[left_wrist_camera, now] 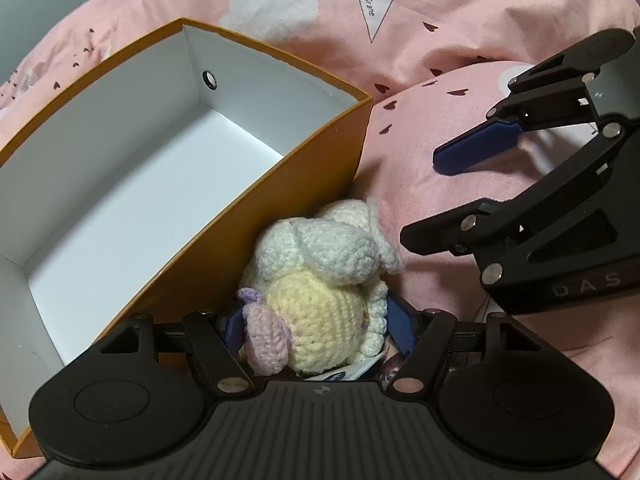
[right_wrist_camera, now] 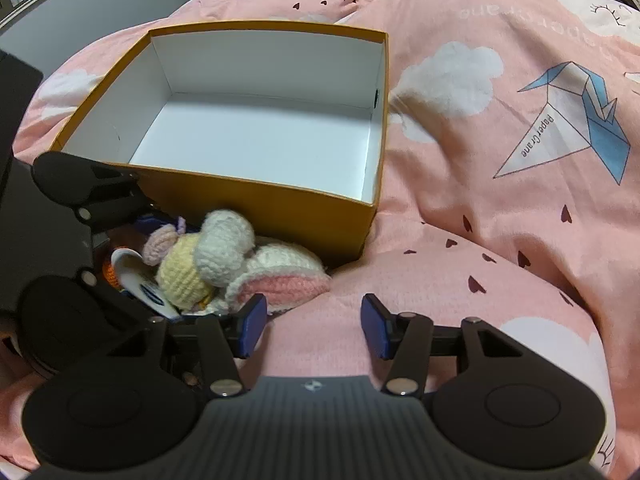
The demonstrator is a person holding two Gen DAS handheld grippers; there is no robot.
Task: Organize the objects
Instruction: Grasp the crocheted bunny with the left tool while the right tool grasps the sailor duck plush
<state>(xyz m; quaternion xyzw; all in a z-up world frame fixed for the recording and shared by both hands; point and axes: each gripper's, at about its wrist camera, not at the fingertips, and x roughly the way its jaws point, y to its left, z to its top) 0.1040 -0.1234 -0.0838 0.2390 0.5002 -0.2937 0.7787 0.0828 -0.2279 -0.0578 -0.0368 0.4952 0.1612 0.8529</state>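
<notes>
Pink bedcover (right_wrist_camera: pixel 480 240) under you carries a printed "PaperCrane" bird (right_wrist_camera: pixel 568 120). Your left gripper (left_wrist_camera: pixel 316 332) pinches the crocheted doll (left_wrist_camera: pixel 320 280), which lies against the orange box (right_wrist_camera: pixel 260 208) outside wall. Your right gripper (right_wrist_camera: pixel 314 326) has its jaws spread, holding nothing.

Orange-yellow outside, plain white inside: that's the box (right_wrist_camera: pixel 256 216), with one small dark ringed hole in a white wall. The bedspread (right_wrist_camera: pixel 500 240) is pink, scattered with tiny dark red hearts, white clouds and a blue-and-white paper crane with dark lettering. The crochet toy (left_wrist_camera: pixel 316 280) shows white on top, pale yellow in the middle, lilac-pink at one side, plus a pink band edged in white. Both grippers are black with blue finger pads (right_wrist_camera: pixel 251 326).
</notes>
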